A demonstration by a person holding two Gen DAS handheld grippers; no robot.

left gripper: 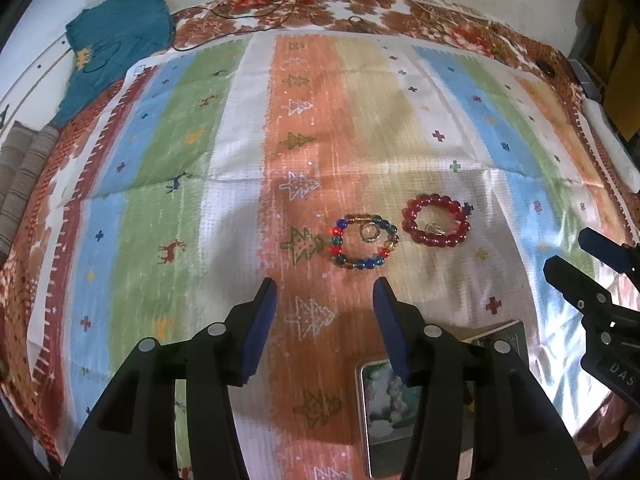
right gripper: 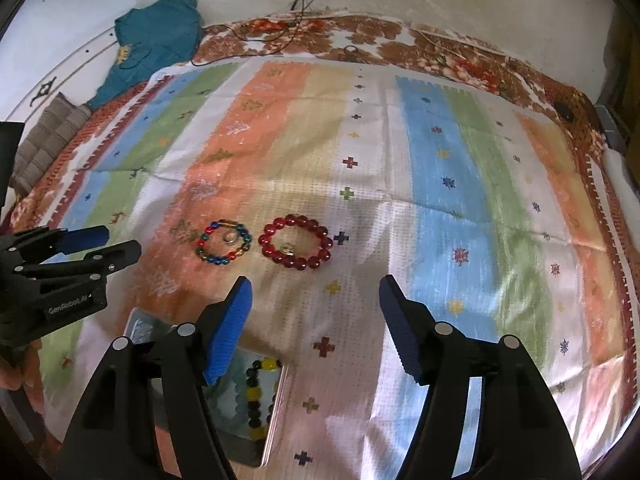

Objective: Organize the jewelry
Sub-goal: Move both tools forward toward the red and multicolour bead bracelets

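A multicolour bead bracelet (left gripper: 362, 265) (right gripper: 222, 260) lies on the striped cloth (left gripper: 240, 184) with a small ring (left gripper: 369, 233) inside it. Beside it to the right lies a red bead bracelet (left gripper: 436, 199) (right gripper: 296, 265), also with a small ring (left gripper: 434, 229) inside. My left gripper (left gripper: 324, 284) hangs open just short of the multicolour bracelet, nothing between its fingers. My right gripper (right gripper: 314, 284) is open too, just short of the red bracelet and slightly to its right, holding nothing. Under the grippers an open tin box (right gripper: 276, 412) holds a black and yellow bead bracelet (right gripper: 253, 392).
A teal garment (left gripper: 120, 28) lies at the far left corner, with folded grey fabric (left gripper: 24, 172) below it. Black cables (left gripper: 248, 12) run along the far floral edge of the bed. A white roll (left gripper: 612, 148) lies at the right edge.
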